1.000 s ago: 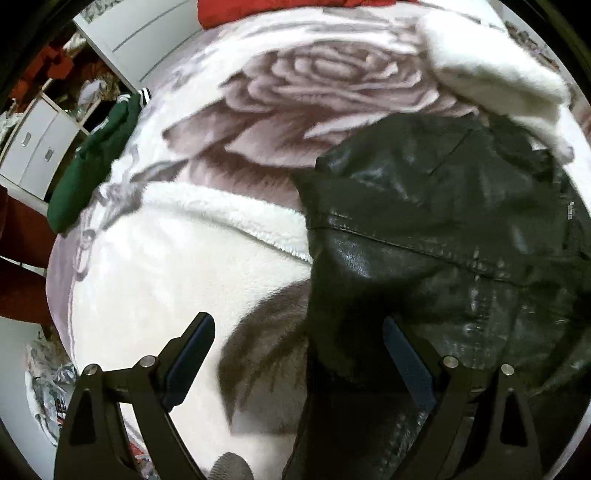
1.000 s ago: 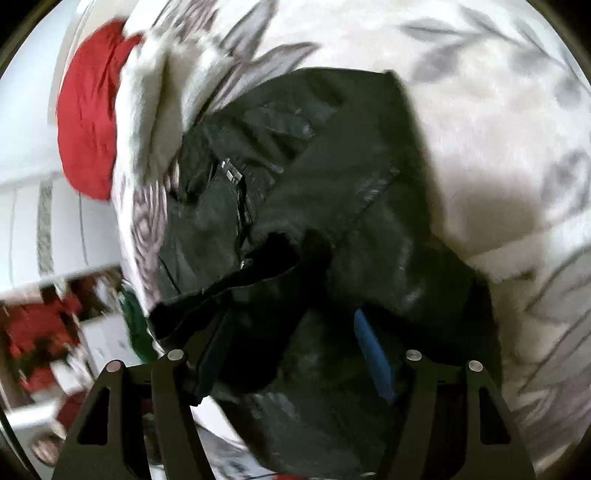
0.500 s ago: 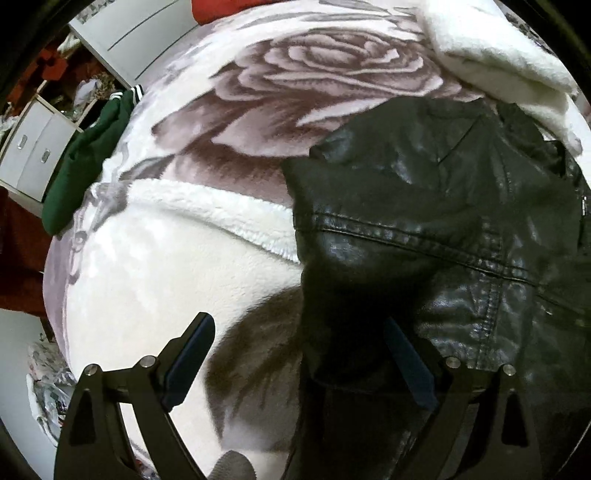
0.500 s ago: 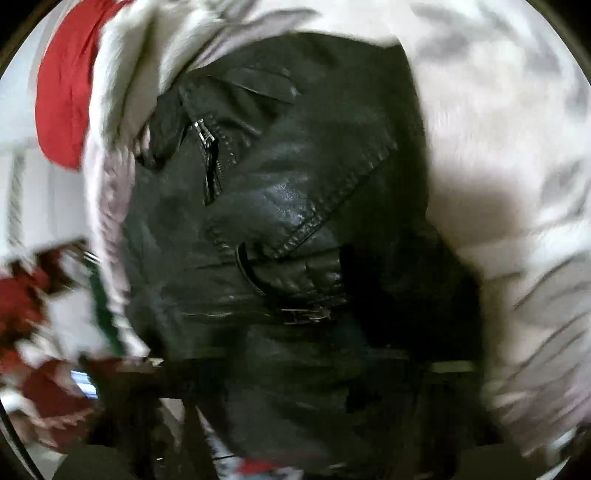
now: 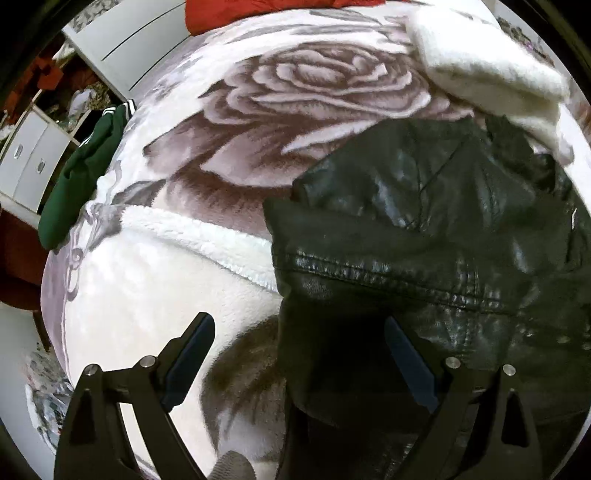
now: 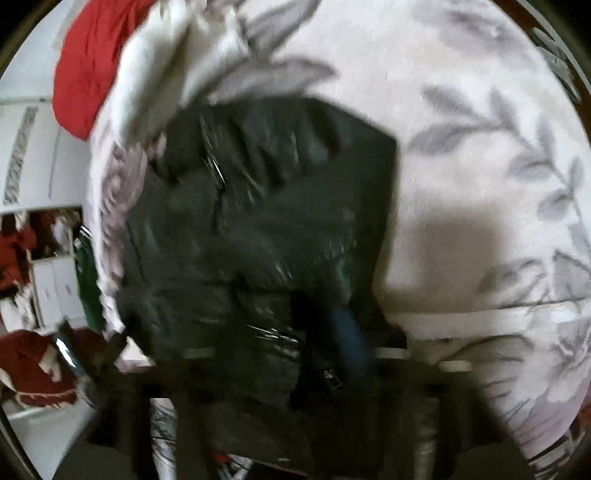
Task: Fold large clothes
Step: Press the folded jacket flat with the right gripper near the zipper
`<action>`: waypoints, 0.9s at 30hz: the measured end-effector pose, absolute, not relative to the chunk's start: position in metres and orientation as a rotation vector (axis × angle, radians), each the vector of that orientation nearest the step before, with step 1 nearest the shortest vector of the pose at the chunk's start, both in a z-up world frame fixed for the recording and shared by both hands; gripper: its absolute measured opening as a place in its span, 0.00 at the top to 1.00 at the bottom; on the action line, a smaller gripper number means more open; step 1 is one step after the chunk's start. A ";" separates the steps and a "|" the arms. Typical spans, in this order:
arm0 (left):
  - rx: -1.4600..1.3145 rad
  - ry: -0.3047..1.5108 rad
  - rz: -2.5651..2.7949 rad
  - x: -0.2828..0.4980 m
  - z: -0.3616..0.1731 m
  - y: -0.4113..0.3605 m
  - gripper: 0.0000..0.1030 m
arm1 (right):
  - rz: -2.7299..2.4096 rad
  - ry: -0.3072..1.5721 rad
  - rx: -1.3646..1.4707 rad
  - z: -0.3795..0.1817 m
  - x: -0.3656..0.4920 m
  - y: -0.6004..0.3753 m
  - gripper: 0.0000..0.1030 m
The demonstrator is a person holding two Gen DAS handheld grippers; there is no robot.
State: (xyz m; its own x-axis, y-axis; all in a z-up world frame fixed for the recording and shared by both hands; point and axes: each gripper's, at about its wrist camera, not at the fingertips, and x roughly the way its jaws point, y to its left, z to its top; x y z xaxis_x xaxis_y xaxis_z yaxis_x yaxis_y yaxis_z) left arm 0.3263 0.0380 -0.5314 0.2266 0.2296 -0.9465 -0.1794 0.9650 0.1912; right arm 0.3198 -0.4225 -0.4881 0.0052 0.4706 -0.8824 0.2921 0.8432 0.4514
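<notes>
Black leather jacket (image 5: pixel 424 236) lying on a plush white blanket (image 5: pixel 155 288) with a large grey-mauve rose print, spread over the right half of the left wrist view, shiny and creased, a stitched seam running across it

Left gripper (image 5: pixel 299 354) pointed steeply down at the jacket's near left edge, jaws spread wide; left finger (image 5: pixel 188 354) over bare blanket, right finger (image 5: pixel 406 362) over the leather; jacket edge between the 2 fingers, pads not pressing on it

Right gripper (image 6: pixel 291 354) heavily blurred in its own view; jaws just been opening after a pinch; 1 blue pad (image 6: pixel 349 332) discernible over dark leather near the bottom centre, the other finger lost in blur; jacket (image 6: pixel 258 221) lying under and between the fingers, no press on it made out; zip hardware faintly visible as bright streaks on the upper left of the jacket

Elsewhere on the bed: white fleece garment (image 5: pixel 491 70) bunched at the far right, touching the jacket's far edge; green garment (image 5: pixel 77 184) with white stripes at the blanket's left edge, well apart from the jacket; red fabric (image 5: pixel 258 11) at the far end. White cabinet (image 5: pixel 26 166) with round knobs beyond the bed at left

Shadow (image 6: pixel 454 240) cast on the blanket just right of the jacket in the right wrist view
</notes>
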 end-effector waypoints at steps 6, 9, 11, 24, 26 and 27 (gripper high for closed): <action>0.051 1.329 0.279 0.326 -0.540 0.037 0.08 | 0.137 1.655 0.512 -0.524 0.320 -0.386 0.37; 0.054 1.329 0.277 0.326 -0.539 0.037 0.07 | 0.082 1.567 0.535 -0.496 0.313 -0.387 0.37; 0.055 1.326 0.277 0.326 -0.541 0.037 0.07 | 0.156 1.561 0.556 -0.488 0.307 -0.381 0.37; 0.040 1.252 0.308 0.313 -0.500 0.037 0.07 | 0.171 1.428 0.593 -0.459 0.311 -0.387 0.81; 0.022 1.255 0.313 0.316 -0.500 0.039 0.07 | 0.164 1.413 0.522 -0.452 0.322 -0.397 0.81; 0.000 1.262 0.308 0.319 -0.504 0.040 0.04 | 0.149 1.434 0.504 -0.458 0.327 -0.401 0.81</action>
State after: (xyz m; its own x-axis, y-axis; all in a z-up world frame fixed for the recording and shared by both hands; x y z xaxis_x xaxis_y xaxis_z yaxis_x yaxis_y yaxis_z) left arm 0.3189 0.0395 -0.5041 0.2689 0.2280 -0.9358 -0.2285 0.9590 0.1680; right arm 0.3272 -0.4008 -0.4579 0.1479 0.3940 -0.9072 0.1991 0.8866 0.4175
